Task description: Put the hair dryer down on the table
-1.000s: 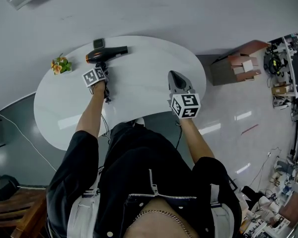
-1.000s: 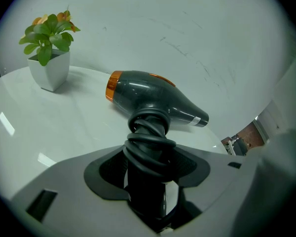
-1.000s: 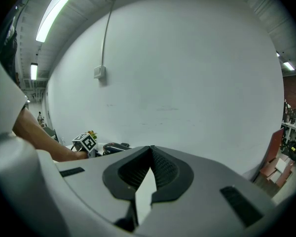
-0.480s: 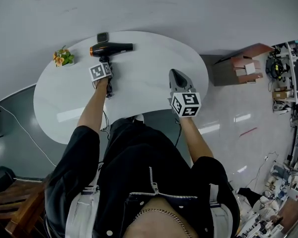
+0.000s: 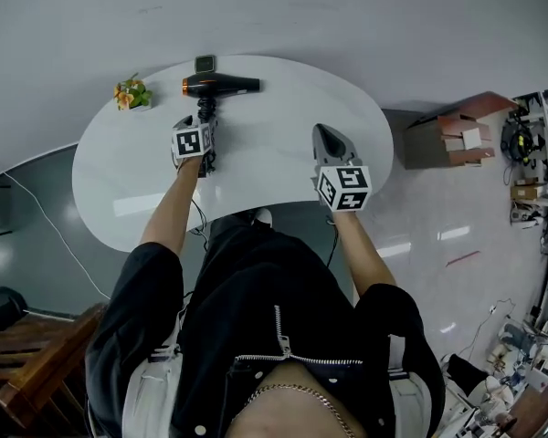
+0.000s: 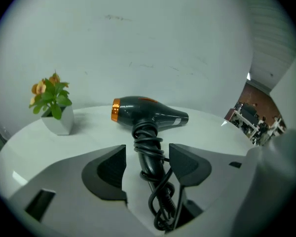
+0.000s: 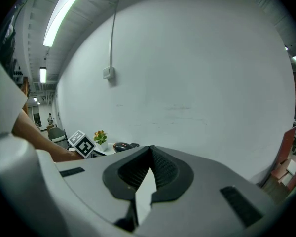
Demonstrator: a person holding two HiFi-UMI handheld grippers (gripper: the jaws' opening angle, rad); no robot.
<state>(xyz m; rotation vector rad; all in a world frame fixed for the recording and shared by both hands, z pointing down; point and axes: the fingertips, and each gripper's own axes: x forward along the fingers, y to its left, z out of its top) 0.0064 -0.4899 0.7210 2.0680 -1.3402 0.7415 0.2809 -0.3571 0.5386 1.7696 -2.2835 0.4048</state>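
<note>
Left tool [image 6: 147,154] wider than before, opening round hair dryer [image 6: 149,113] handle, right tool [image 7: 150,157] closed

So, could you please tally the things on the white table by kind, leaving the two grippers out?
Hair dryer: 1
Potted plant: 1
Small dark square item: 1
Total: 3

Potted plant [image 5: 132,93] with orange blooms, in a white pot near the far left edge of the desk [image 5: 283,108]. Small dark square gadget [image 5: 204,63] at the far edge. Cardboard boxes [image 5: 461,135] on the floor [image 5: 420,235] off the right edge.
</note>
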